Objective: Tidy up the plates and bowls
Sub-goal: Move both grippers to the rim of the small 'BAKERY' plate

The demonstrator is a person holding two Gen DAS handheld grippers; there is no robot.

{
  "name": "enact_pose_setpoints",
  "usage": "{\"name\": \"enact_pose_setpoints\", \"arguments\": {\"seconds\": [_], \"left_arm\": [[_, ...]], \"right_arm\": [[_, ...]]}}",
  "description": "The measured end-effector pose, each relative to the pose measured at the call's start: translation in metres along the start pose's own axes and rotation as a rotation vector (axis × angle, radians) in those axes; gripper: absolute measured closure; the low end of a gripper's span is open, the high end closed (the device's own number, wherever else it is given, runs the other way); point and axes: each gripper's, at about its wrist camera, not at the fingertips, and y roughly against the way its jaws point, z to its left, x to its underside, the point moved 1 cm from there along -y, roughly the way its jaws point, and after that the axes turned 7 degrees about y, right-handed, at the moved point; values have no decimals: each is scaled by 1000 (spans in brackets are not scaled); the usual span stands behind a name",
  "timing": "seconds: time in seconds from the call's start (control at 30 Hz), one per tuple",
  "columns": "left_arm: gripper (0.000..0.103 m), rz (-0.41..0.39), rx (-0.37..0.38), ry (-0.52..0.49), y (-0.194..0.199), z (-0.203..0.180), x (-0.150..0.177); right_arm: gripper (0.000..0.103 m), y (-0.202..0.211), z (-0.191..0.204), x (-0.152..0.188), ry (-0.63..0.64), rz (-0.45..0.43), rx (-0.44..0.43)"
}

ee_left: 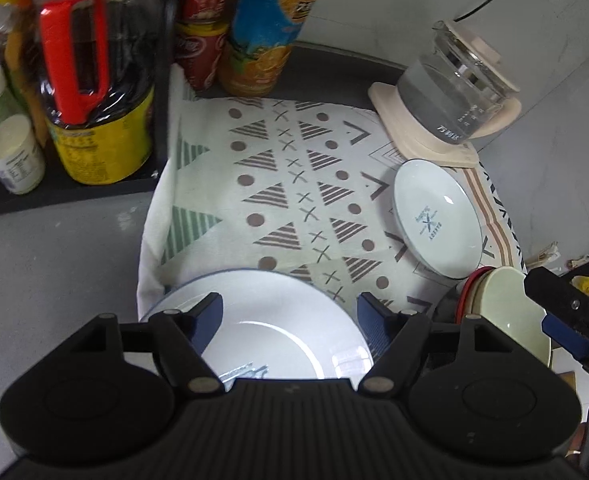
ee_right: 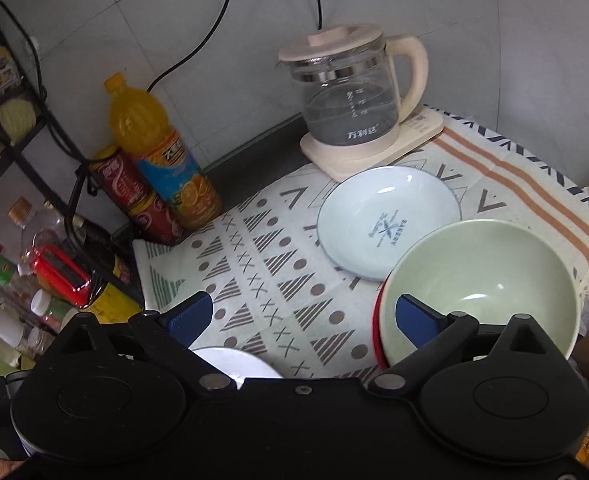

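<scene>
My left gripper point(ee_left: 290, 312) hangs open above the white plate point(ee_left: 270, 328), touching nothing. My right gripper point(ee_right: 306, 316) gapes wide; the green bowl point(ee_right: 482, 280) sits beside its right finger, unheld.

A patterned cloth point(ee_right: 278, 264) and kettle base point(ee_right: 374, 152) lie on the grey counter point(ee_left: 54, 248).

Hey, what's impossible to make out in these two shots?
- White plate: near half hidden by the gripper body, both views.
- Dishes under the green bowl: only a red rim shows.
- Small plate lettering: too small to read fully.
- Rack bottles: cut off at the left edge.
</scene>
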Motion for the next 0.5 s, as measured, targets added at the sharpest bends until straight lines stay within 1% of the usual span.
{"name": "enact_pose_setpoints", "arguments": {"seconds": [0.13,0.4,0.5], "left_arm": [[31,12,23,-7,-5,-11,-4],[30,8,12,-27,-20,-38,-14],[30,3,19,-27,-25,-51,-17]], "right_arm": [[2,2,-10,-5,-25,-18,20],[1,1,-33,-20,-43,-39,45],[1,-3,-44,-25,-49,-39,47]]}}
